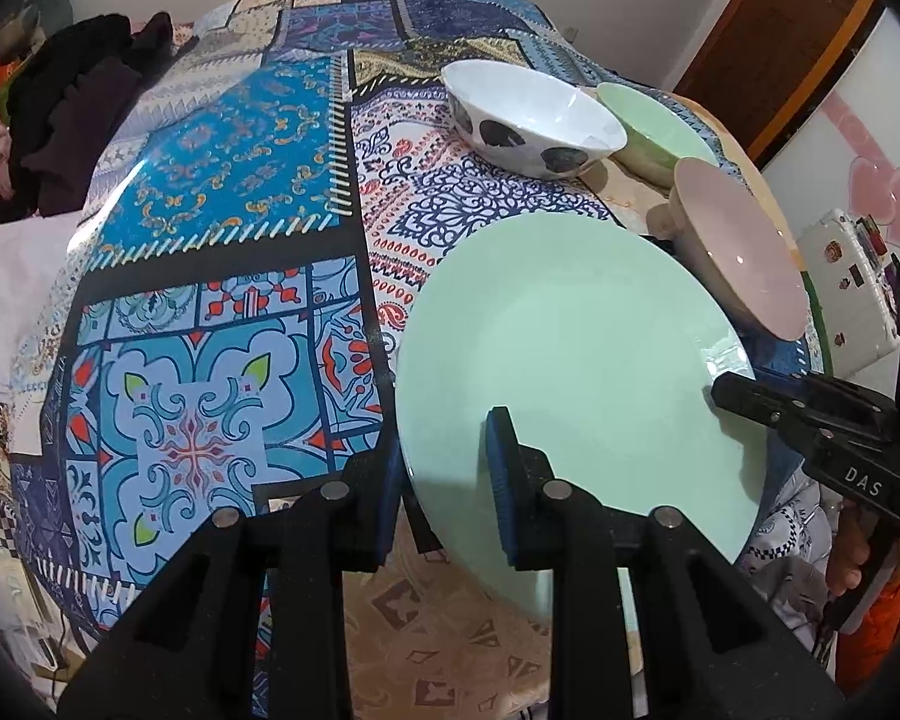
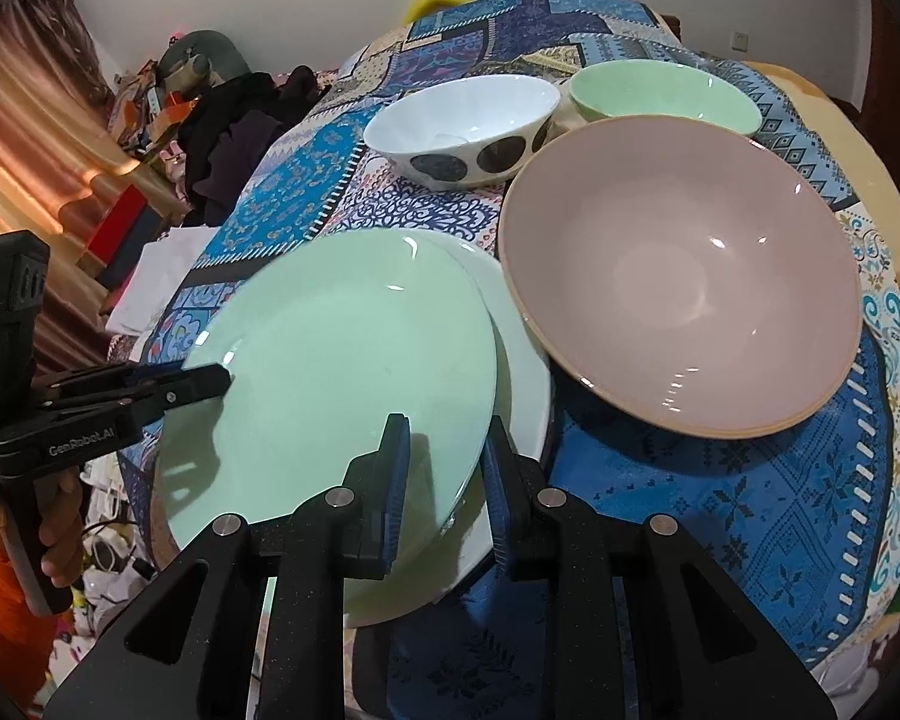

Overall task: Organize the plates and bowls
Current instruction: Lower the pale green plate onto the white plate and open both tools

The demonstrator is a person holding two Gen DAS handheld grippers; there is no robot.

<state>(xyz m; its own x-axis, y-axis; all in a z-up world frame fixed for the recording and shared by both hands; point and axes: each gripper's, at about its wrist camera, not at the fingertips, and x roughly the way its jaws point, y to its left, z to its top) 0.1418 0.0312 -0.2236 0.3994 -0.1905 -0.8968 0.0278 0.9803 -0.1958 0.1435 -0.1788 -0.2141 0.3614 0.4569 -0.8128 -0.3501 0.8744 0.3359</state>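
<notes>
A pale green plate (image 1: pixel 570 360) (image 2: pixel 342 360) is held at two opposite edges. My left gripper (image 1: pixel 447 450) (image 2: pixel 216 378) is shut on its left rim. My right gripper (image 2: pixel 446 429) (image 1: pixel 726 393) is shut on its right rim. The green plate sits just over a white plate (image 2: pixel 522 360), shifted a little to the left; I cannot tell if they touch. A large pink bowl (image 2: pixel 678 300) (image 1: pixel 744 252) stands right of the plates. Behind are a white bowl with dark dots (image 2: pixel 468 114) (image 1: pixel 528 108) and a green bowl (image 2: pixel 660 90) (image 1: pixel 660 126).
A patterned blue cloth (image 1: pixel 210 180) (image 2: pixel 750 510) covers the table. Dark clothes (image 1: pixel 72 120) (image 2: pixel 234 138) lie piled at the far left edge. A white stickered case (image 1: pixel 846 288) stands beyond the right edge. A person's hand (image 2: pixel 60 540) grips the left handle.
</notes>
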